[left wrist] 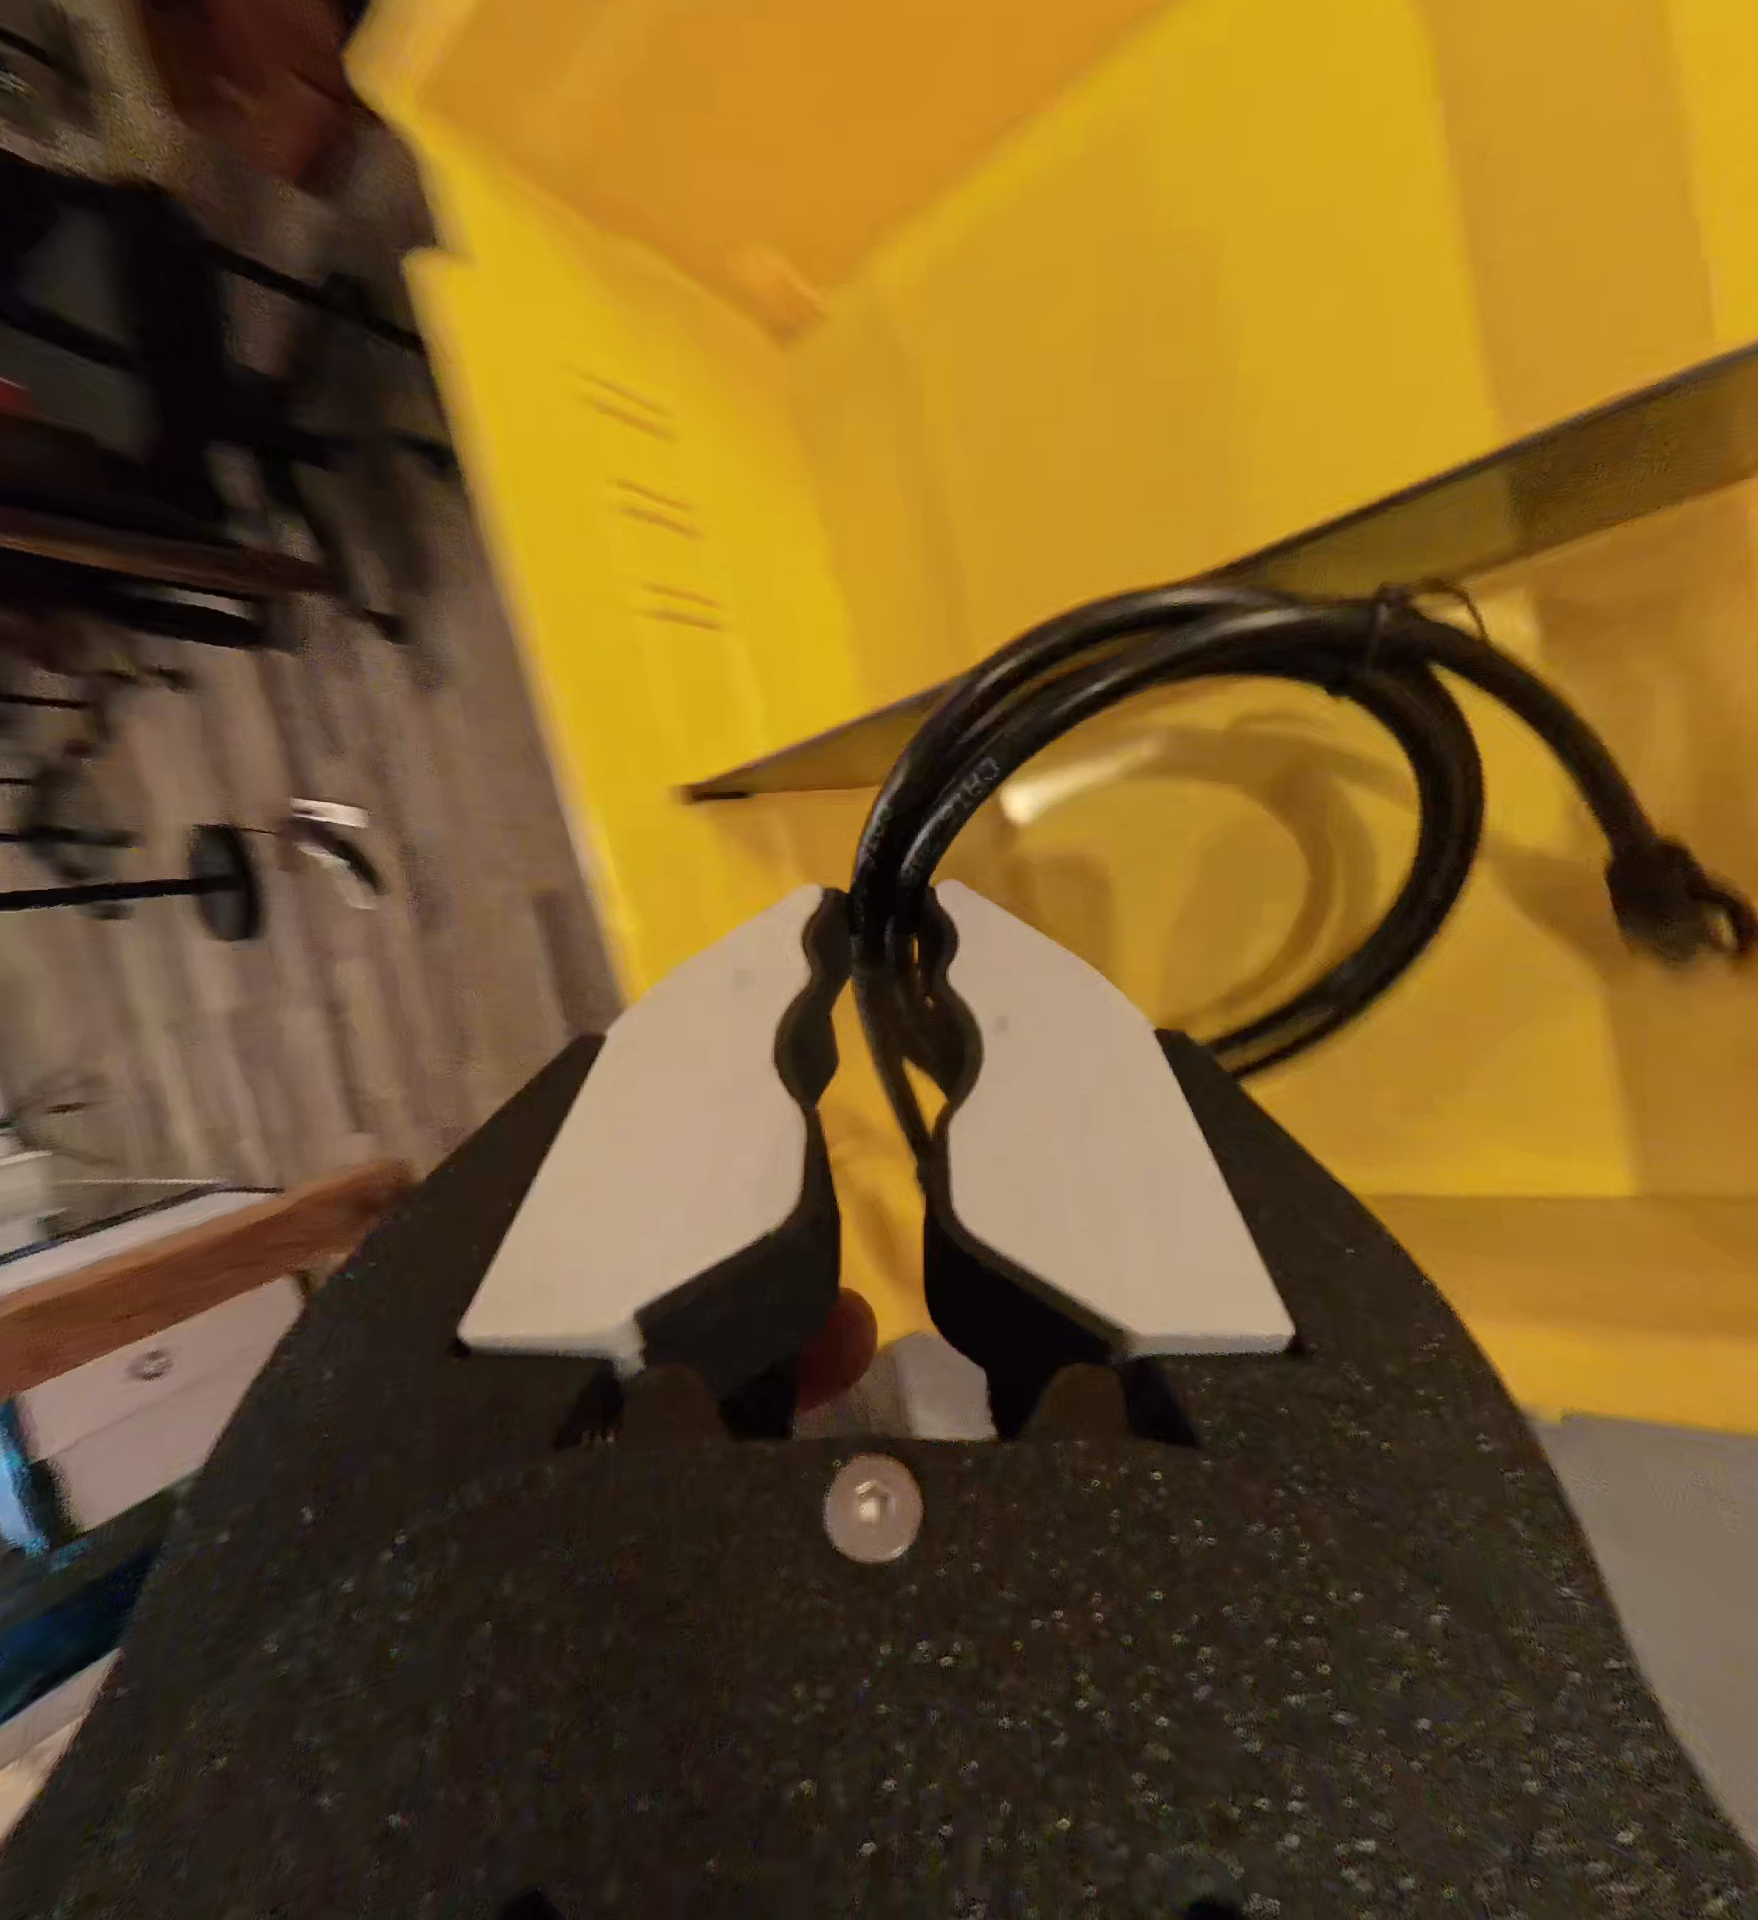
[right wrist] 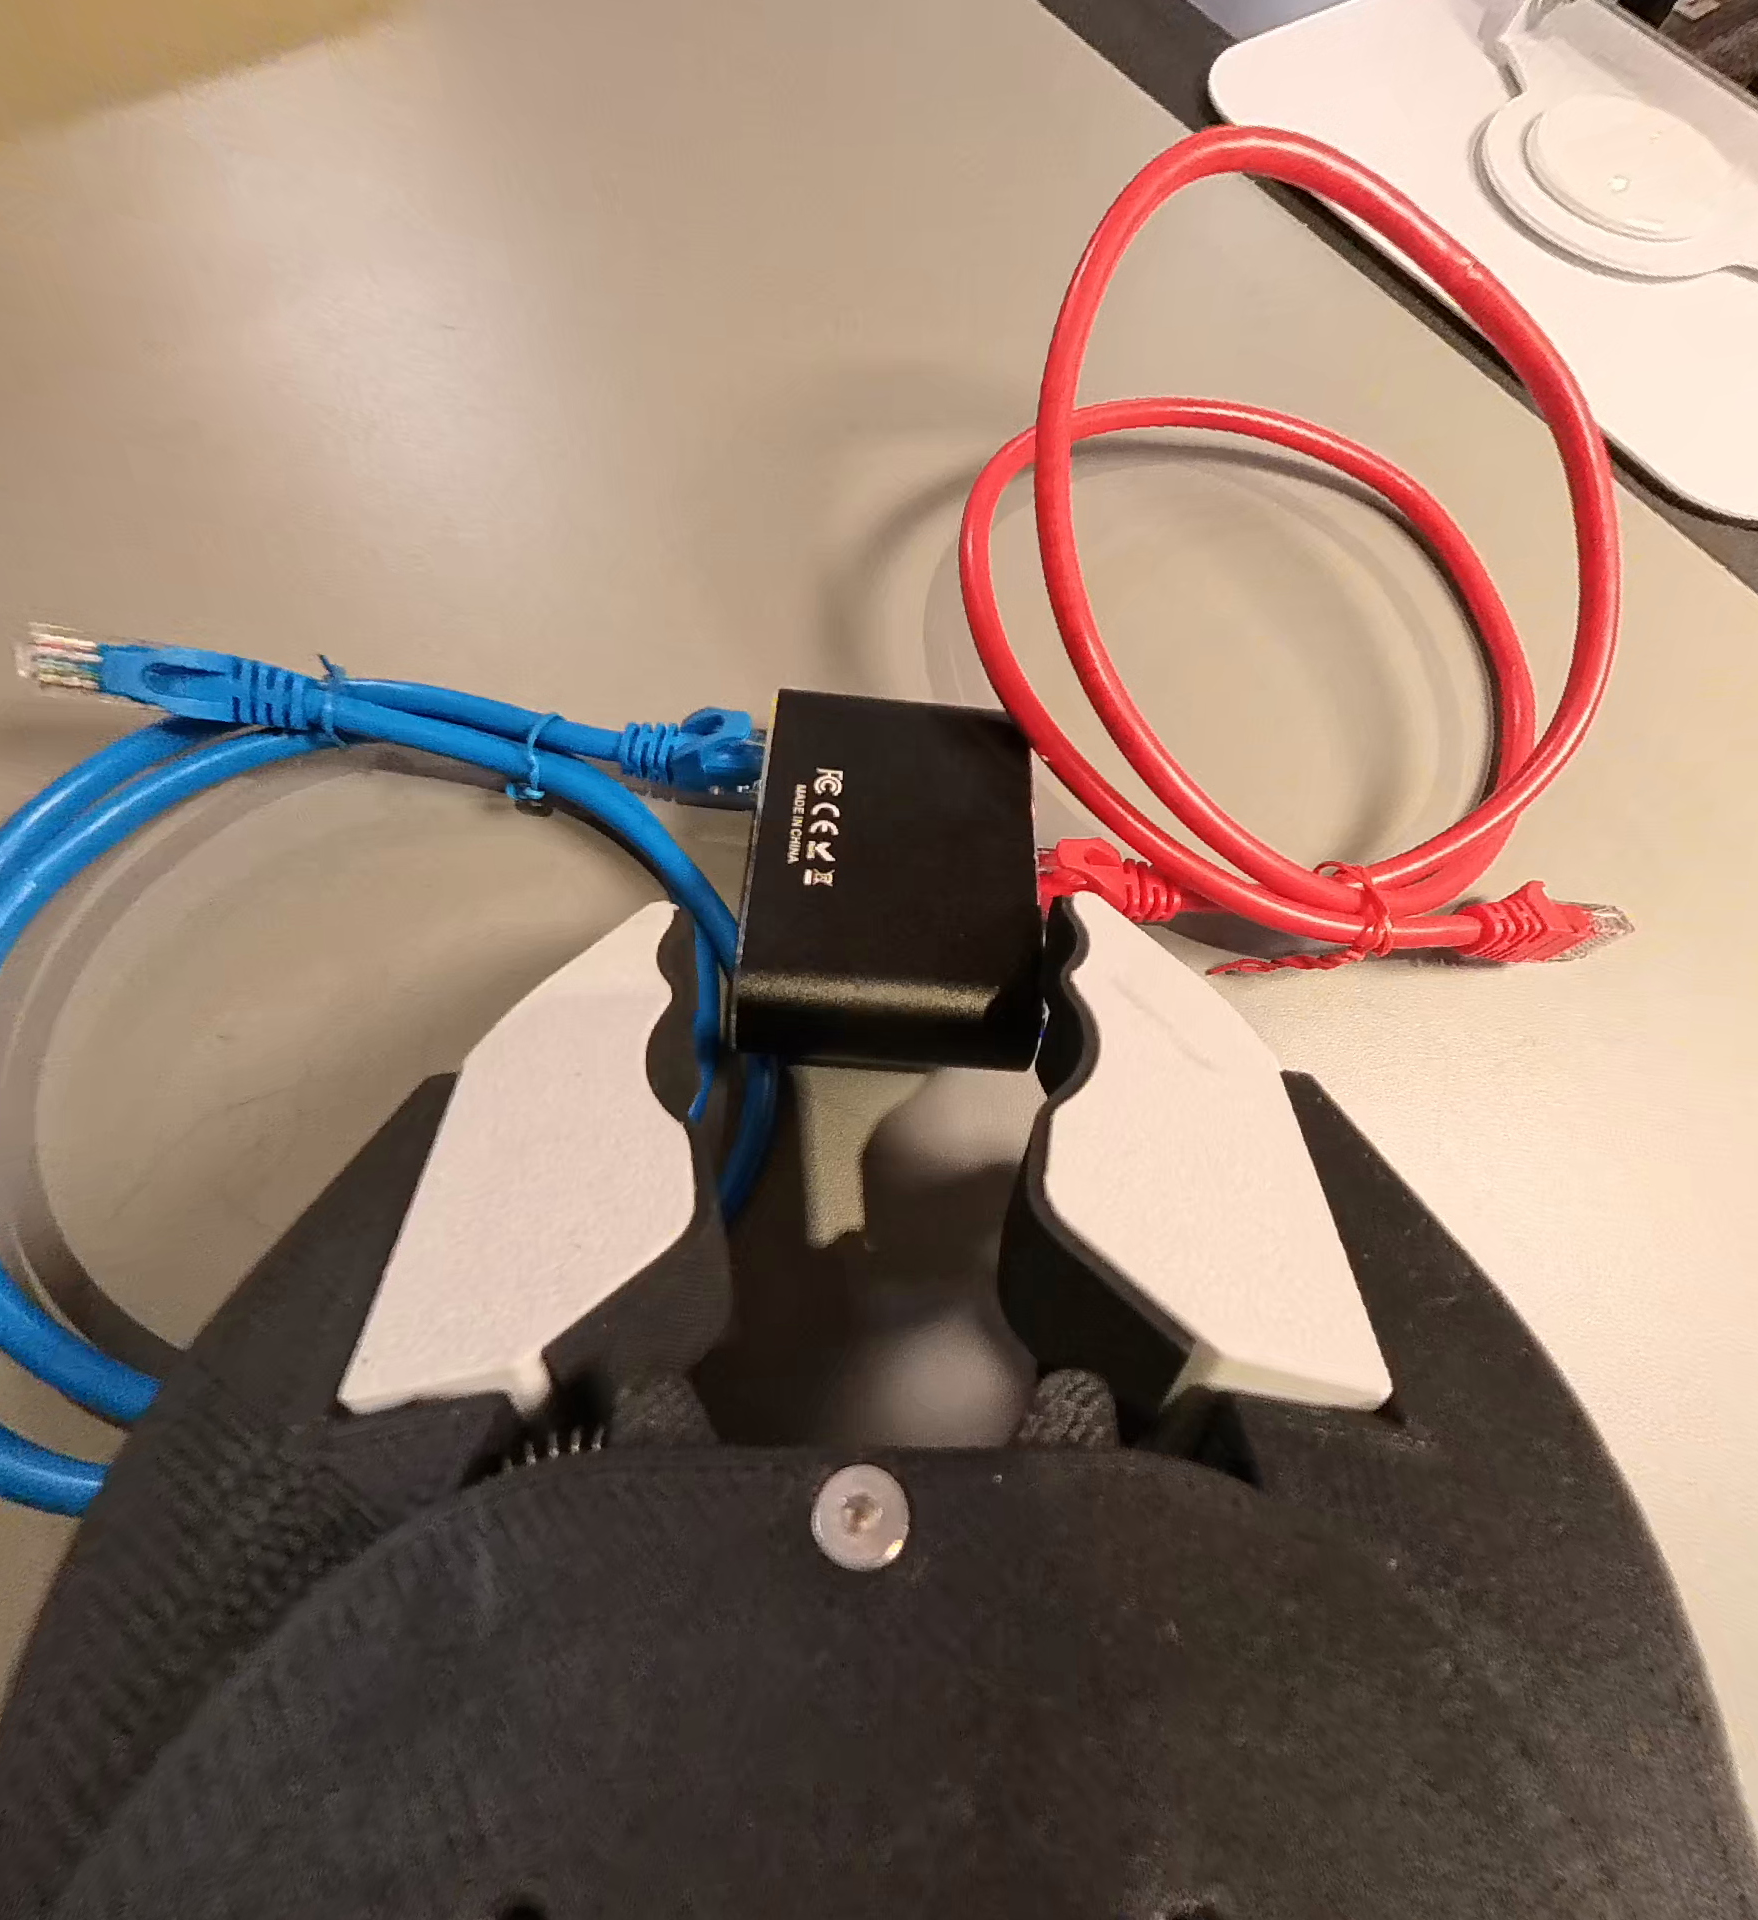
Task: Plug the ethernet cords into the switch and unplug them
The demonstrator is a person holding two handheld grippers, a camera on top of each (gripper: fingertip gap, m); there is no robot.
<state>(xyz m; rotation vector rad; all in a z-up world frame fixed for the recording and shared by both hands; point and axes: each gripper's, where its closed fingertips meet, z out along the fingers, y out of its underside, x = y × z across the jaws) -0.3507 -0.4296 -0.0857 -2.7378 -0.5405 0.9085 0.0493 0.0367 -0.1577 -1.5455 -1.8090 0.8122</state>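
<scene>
Black cord, bundled in a loop, is pinched in my left tongs over the yellow bin, its plug dangling free, so I should carry it out slowly to keep it from snagging. On the tabletop, my right tongs clamp the black switch between the blue cord and red cord, both seemingly plugged in; I'd hold it firm and level.

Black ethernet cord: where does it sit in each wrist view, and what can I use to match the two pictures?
Left wrist view: the black ethernet cord arcs up from the left hand-held gripper, shut on it, with a yellow bin behind; one plug hangs free at right.
Right wrist view: not in it; only a blue cord, a red cord and the black switch.
Shared landmark: none certain; a grey surface at lower right may be the table.
</scene>
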